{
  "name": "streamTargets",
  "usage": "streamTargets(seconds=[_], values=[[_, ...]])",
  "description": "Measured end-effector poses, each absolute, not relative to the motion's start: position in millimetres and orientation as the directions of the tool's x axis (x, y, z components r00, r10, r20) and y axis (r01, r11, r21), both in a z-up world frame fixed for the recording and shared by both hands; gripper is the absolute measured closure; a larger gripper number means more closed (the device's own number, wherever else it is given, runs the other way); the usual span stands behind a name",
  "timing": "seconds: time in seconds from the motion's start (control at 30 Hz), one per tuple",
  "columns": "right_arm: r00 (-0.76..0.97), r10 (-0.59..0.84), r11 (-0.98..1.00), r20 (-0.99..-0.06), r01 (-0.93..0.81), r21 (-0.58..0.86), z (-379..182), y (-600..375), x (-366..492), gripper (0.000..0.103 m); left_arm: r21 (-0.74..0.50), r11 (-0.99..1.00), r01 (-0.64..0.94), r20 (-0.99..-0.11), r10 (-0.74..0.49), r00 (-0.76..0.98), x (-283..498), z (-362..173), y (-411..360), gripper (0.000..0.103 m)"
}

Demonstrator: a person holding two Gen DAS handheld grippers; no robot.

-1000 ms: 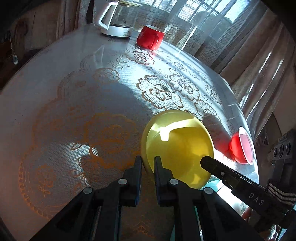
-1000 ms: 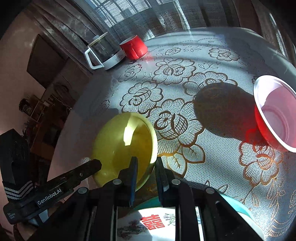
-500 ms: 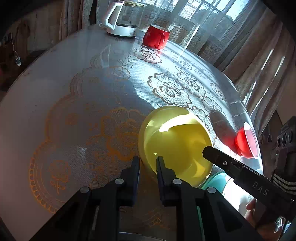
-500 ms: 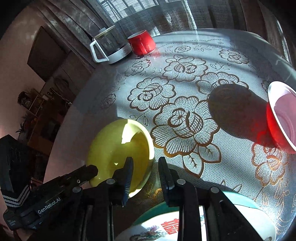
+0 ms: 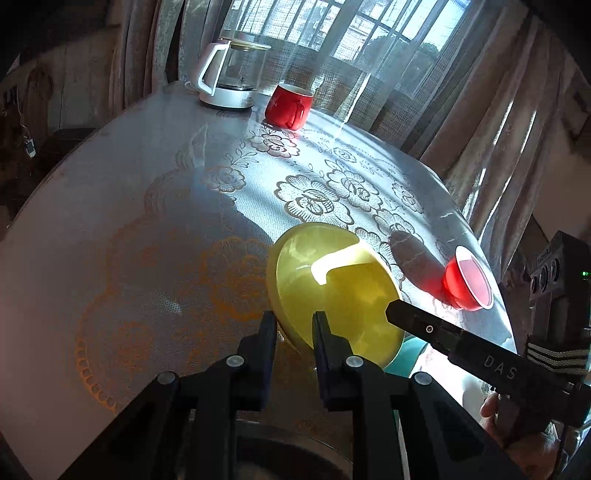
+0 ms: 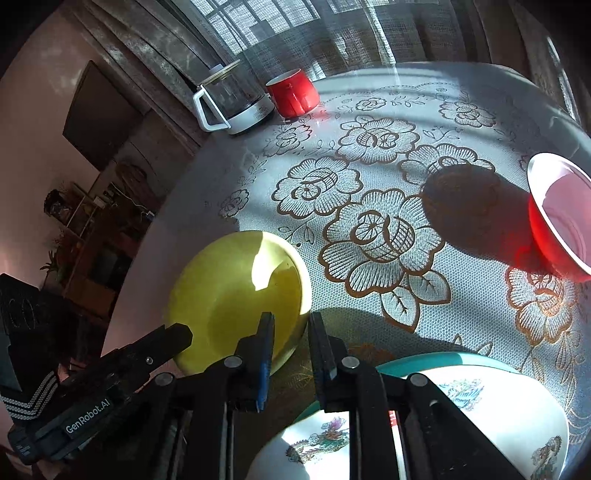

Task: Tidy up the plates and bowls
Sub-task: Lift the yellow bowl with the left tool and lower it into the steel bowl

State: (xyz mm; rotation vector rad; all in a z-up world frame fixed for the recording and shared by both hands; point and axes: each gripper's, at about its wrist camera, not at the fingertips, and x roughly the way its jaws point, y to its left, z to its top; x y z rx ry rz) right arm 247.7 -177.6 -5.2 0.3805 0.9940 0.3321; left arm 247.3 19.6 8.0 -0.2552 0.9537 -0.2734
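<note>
A yellow bowl (image 5: 334,291) sits tilted on the lace-covered desk (image 5: 147,229), sunlight cutting a bright patch across its inside, with both grippers closing in on its rim from opposite sides. The left gripper (image 5: 293,326) has its fingers parted, straddling the bowl's near edge: one finger outside the wall, the other inside, with a gap visible on either side, so nothing is clamped. In the right wrist view the right gripper (image 6: 290,332) stands likewise released, its left finger over the bowl's inner rim and its right finger out over the cloth just beside the bowl.

Directly below the right gripper lies a white plate with painted flowers (image 6: 480,398), resting on a teal plate (image 6: 424,360) whose rim shows around it; the yellow bowl's near edge sits just beside this stack and, seen from the left wrist, overlaps the teal rim (image 5: 408,354). A red bowl (image 6: 557,218) stands well apart to the right near the desk edge, throwing a long dark shadow across the floral pattern. At the far side of the desk, by the curtained window (image 5: 369,33), a glass kettle (image 5: 231,75) with a white handle stands just beside a red mug (image 5: 290,107).
</note>
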Motion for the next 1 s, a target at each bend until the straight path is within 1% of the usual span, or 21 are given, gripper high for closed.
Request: streamTargets(seconds=[0.27, 0.43, 0.73, 1.0], values=[[0.542, 0.5, 0.84, -0.675, -0.114, 0.531, 13, -183, 215, 0.084, -0.308, 0.939, 0.151, -0.73, -0.335, 0.596, 210, 28, 24, 0.084], [0.553, 0.533, 0.816, -0.641, -0.135, 0.562, 20, -181, 192, 0.084, -0.316, 0.935, 0.162, -0.711, -0.346, 0.612, 185, 36, 34, 0.084], [0.544, 0.573, 0.792, -0.613, -0.176, 0.585, 24, -168, 153, 0.084, -0.346, 0.927, 0.146, -0.692, -0.358, 0.627, 144, 34, 54, 0.084], [0.512, 0.61, 0.774, -0.604, -0.224, 0.592, 20, -147, 125, 0.084, -0.394, 0.914, 0.097, -0.681, -0.362, 0.637, 109, 24, 81, 0.084]])
